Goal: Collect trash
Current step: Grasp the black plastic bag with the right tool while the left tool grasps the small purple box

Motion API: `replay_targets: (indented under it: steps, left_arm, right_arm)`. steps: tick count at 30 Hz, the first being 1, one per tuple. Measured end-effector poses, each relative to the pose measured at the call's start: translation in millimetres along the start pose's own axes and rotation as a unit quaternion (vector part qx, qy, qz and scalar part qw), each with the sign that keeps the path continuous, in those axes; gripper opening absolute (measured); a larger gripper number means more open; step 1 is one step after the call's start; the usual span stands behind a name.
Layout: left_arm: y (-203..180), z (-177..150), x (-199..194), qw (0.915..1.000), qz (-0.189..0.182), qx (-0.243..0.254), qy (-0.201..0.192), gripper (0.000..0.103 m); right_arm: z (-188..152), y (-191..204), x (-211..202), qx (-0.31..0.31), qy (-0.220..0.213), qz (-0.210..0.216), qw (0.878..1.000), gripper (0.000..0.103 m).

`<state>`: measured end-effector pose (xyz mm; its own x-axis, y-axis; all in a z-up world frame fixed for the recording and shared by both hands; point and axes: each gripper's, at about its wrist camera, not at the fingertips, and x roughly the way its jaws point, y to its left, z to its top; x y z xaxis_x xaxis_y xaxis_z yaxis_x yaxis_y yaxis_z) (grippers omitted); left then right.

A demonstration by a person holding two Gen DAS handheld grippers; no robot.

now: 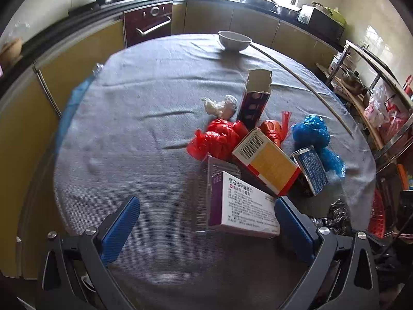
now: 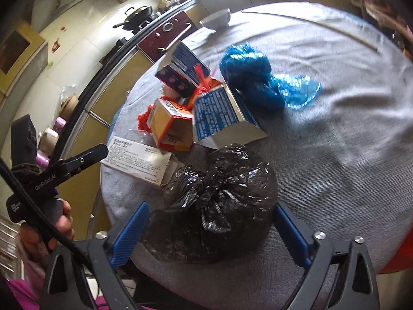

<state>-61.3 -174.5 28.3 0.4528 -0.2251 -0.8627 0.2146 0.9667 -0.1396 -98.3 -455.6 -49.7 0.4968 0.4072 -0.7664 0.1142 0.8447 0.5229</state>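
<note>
Trash lies in a heap on the grey-clothed round table [image 1: 134, 139]. My left gripper [image 1: 206, 222] is open; a white and purple medicine box [image 1: 242, 204] and a clear plastic case [image 1: 202, 196] lie just ahead between its blue pads, untouched. Beyond are a red bag [image 1: 219, 139], a yellow and red box [image 1: 268, 162], a blue box [image 1: 311, 170], a blue bag [image 1: 312, 131], a tall dark carton [image 1: 254, 98] and a tissue wad [image 1: 222, 106]. My right gripper [image 2: 211, 222] is open around a crumpled black bag [image 2: 219, 206], with its pads close at both sides.
A white bowl [image 1: 233, 41] and a long thin stick [image 1: 304, 85] lie at the table's far side. Kitchen cabinets with an oven [image 1: 148, 23] run behind. A cluttered shelf [image 1: 366, 95] and a red basket [image 1: 378, 214] stand off the right edge. A hand [image 2: 64, 222] grips the other tool's handle.
</note>
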Motion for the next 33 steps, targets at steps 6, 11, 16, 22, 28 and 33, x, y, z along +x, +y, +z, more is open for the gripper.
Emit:
replay_targets:
  steps: [6,11,16,22,28,33]
  left_arm:
    - [-5,0,17,0.9996,-0.017,0.005,0.021,0.060]
    - [-8,-1,17,0.9990,-0.037,0.004,0.023,0.037]
    - [-11,-2,5,0.9989,-0.045,0.014,0.002,0.028]
    - [-24,-6,-4,0.9982,-0.044,0.040,-0.010,0.025]
    - [-44,-10,-27,0.9939,-0.053,0.092,-0.030,0.018]
    - [-73,-8,-39,0.9870,-0.075,0.134,-0.046,0.016]
  right_arm:
    - [4,-11,16,0.027,0.009,0.017,0.999,0.075]
    - [6,-17,21,0.033,0.006,0.035,0.999,0.057]
    - [4,-23,15,0.027,-0.010,0.035,0.999,0.053]
    - [3,-26,-4,0.003,-0.033,0.015,0.999,0.053]
    - [2,-42,-38,-0.002,-0.073,-0.007,0.997,0.053]
    - [-1,-66,-67,0.019,-0.106,-0.022,0.994,0.053]
